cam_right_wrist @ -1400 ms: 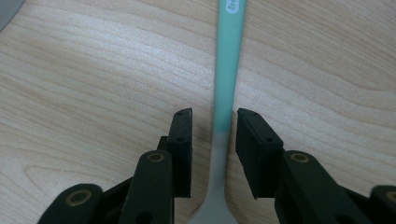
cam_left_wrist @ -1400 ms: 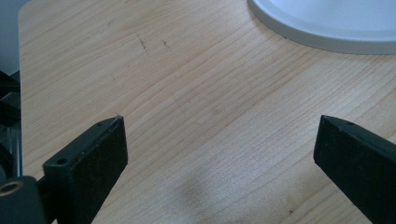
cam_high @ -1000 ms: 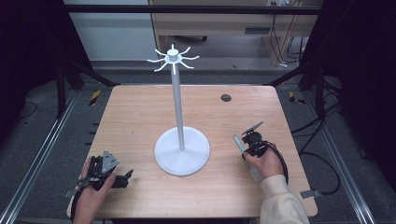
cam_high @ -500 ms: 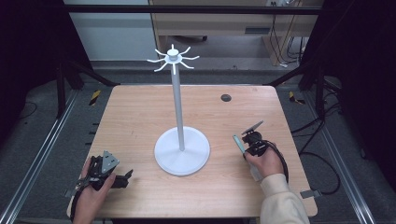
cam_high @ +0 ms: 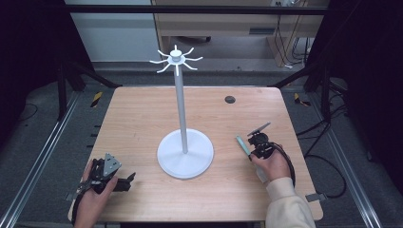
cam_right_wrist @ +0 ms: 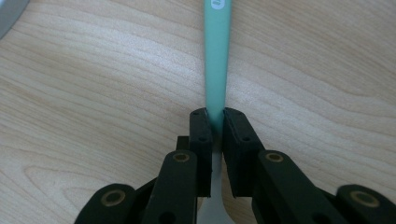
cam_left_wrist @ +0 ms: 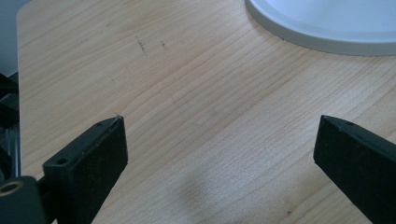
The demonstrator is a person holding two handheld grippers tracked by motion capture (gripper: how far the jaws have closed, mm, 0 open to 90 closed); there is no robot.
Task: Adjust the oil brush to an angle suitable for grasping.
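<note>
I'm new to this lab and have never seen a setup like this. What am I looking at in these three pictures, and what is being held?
A person sits at a wooden table and holds a hand-operated two-jaw gripper in each hand. The high view looks down from above. The other two pictures come from small cameras riding on the grippers, looking along their black jaws.

In the middle stands a white stand: a round base, a tall pole, curved hooks on top.

The left gripper rests near the table's front edge, jaws wide apart and holding nothing. The right gripper is closed on the slim green handle of a utensil lying flat on the table.
</note>
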